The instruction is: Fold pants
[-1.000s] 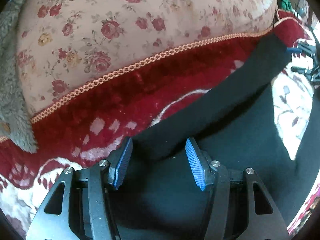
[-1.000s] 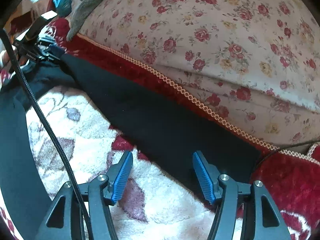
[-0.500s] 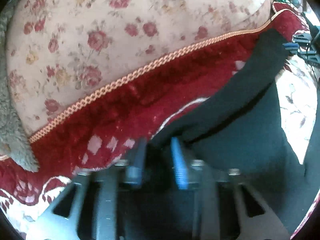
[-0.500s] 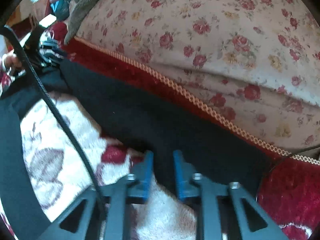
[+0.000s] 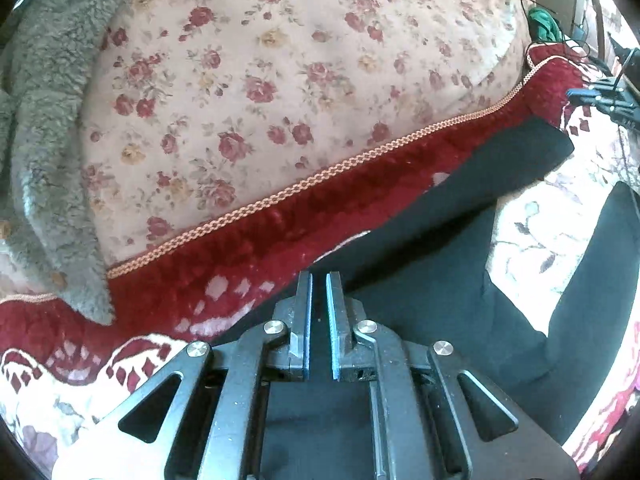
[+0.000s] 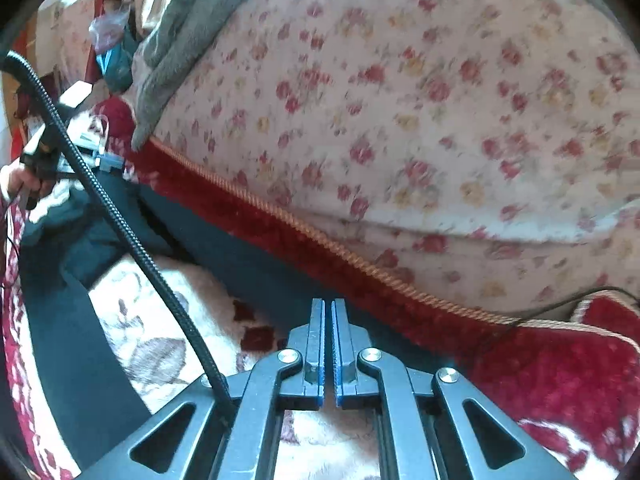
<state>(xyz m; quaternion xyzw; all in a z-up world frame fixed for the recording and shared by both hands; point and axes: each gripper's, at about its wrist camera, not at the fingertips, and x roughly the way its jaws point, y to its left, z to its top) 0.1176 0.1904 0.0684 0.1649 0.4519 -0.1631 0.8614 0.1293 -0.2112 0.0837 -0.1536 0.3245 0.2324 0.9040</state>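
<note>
Black pants (image 5: 460, 280) lie spread on a red and white patterned blanket (image 5: 224, 264), one leg stretched along its braided border. My left gripper (image 5: 319, 280) is shut on the pants' cloth near the waist end. In the right wrist view the pants (image 6: 224, 248) run from far left to my right gripper (image 6: 328, 306), which is shut on the leg's edge. The right gripper also shows far off in the left wrist view (image 5: 600, 96), and the left gripper in the right wrist view (image 6: 100, 160), held by a hand.
A floral quilt (image 5: 280, 80) bulges behind the blanket's orange braid. A grey fleece (image 5: 48, 140) lies at the left. A black cable (image 6: 120, 220) crosses the right wrist view. Bags and clutter (image 6: 112, 60) sit at the far left.
Both grippers have closed from wide open onto the pants' cloth. Both views have shifted, with the right one lifting and blurring.
</note>
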